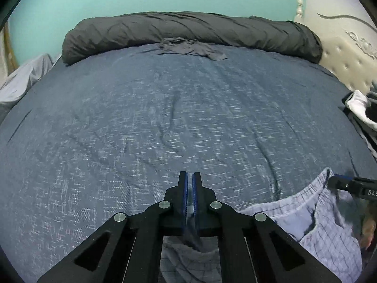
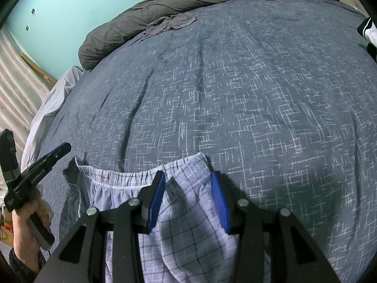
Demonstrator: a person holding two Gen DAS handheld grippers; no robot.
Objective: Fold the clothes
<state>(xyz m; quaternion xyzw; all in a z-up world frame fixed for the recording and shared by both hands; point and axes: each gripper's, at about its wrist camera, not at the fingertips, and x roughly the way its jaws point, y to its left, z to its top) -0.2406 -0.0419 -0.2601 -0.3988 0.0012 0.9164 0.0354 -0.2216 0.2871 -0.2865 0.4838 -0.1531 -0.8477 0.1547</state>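
- Left gripper, black frame with blue pads: fingers together with only a slit between, nothing caught at the tips; checked cloth shows lower down between the pads, whether it is pinched cannot be told.
- Pale blue checked cotton shorts with elastic waistband: at 6 o'clock on the dark blue flecked bedspread.
- Right gripper: fingers apart, straddling the waistband.
- Rolled dark grey duvet: 12 o'clock, far edge.

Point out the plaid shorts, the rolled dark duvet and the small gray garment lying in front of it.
Plaid shorts (image 2: 188, 235): right wrist view, checked fabric below the waistband.
Rolled dark duvet (image 1: 188, 28): left wrist view, middle of the roll.
Gray garment (image 1: 188, 48): left wrist view, its centre.
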